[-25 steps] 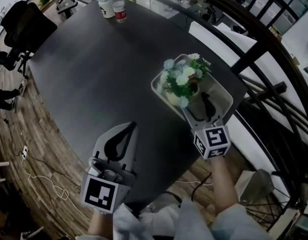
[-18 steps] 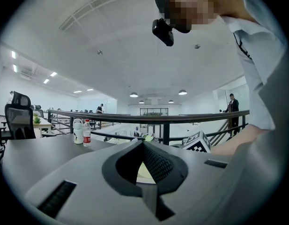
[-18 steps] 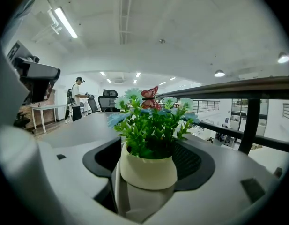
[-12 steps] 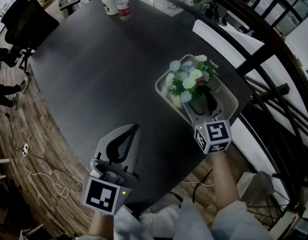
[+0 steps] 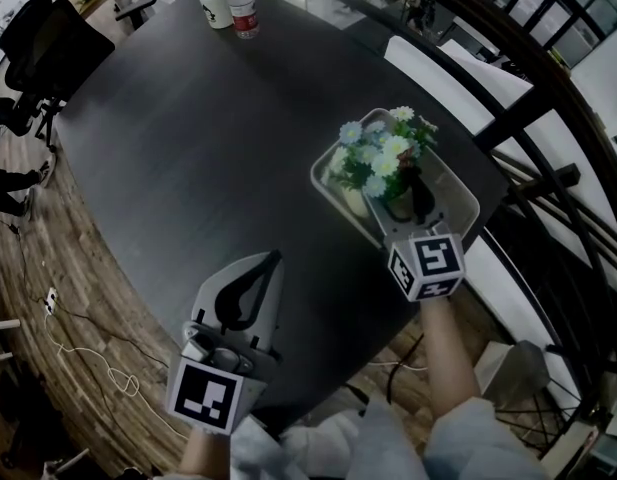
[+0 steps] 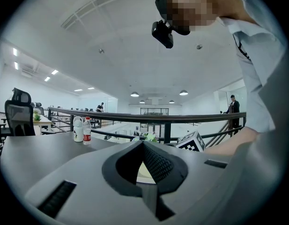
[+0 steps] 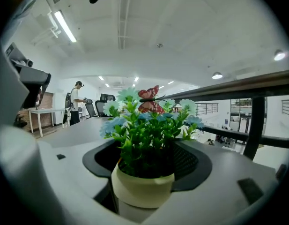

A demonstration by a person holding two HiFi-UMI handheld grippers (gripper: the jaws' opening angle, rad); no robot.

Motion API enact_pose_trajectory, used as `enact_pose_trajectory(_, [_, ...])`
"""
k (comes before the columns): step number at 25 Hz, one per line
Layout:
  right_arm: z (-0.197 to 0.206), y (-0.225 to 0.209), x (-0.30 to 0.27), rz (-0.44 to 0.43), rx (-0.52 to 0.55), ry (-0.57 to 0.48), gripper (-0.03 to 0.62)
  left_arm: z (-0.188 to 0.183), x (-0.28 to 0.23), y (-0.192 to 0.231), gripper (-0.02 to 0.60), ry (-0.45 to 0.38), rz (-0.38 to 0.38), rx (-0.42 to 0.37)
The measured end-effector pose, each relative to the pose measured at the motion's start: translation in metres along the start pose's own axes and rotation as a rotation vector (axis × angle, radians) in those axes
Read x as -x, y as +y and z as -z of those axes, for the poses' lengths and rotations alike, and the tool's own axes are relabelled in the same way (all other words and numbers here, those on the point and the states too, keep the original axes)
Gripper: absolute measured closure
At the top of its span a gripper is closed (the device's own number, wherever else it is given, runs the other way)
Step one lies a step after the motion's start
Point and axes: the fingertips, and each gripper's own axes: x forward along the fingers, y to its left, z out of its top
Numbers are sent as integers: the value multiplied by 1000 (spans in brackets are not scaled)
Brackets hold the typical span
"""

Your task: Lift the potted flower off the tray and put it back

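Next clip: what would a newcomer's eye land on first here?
The potted flower, pale blooms in a cream pot, stands out against the dark table, inside the outline of the white tray near the table's right edge. The right hand-held gripper is closed on the pot. The left hand-held gripper hangs shut and empty over the table's near edge.

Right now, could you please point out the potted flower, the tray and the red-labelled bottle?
potted flower [image 5: 381, 158]: head view, on its blooms.
tray [image 5: 450, 186]: head view, on its bare right side.
red-labelled bottle [image 5: 245, 15]: head view, on its label.
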Motion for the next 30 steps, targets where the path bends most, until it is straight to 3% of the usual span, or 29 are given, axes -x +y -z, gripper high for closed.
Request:
enact_pose_trajectory(9, [1, -1, 1, 38, 3, -6, 354, 1, -3, -2, 583, 2, -1, 4])
enact_pose_trajectory(12, [2, -1, -1, 58, 20, -3, 429, 3, -4, 0, 583, 5, 0, 5])
enact_pose_trajectory(18, [3, -1, -3, 88, 80, 12, 449, 4, -4, 1, 583, 8, 3, 6])
enact_pose_trajectory(20, [3, -4, -2, 111, 85, 10, 493, 5, -3, 1, 583, 10, 4, 5])
enact_pose_trajectory(23, [3, -7, -1, 138, 80, -13, 530, 6, -3, 1, 583, 12, 6, 5])
enact_pose_trajectory(30, [0, -11, -1, 136, 6, -69, 544, 6, -1, 0, 583, 13, 4, 4])
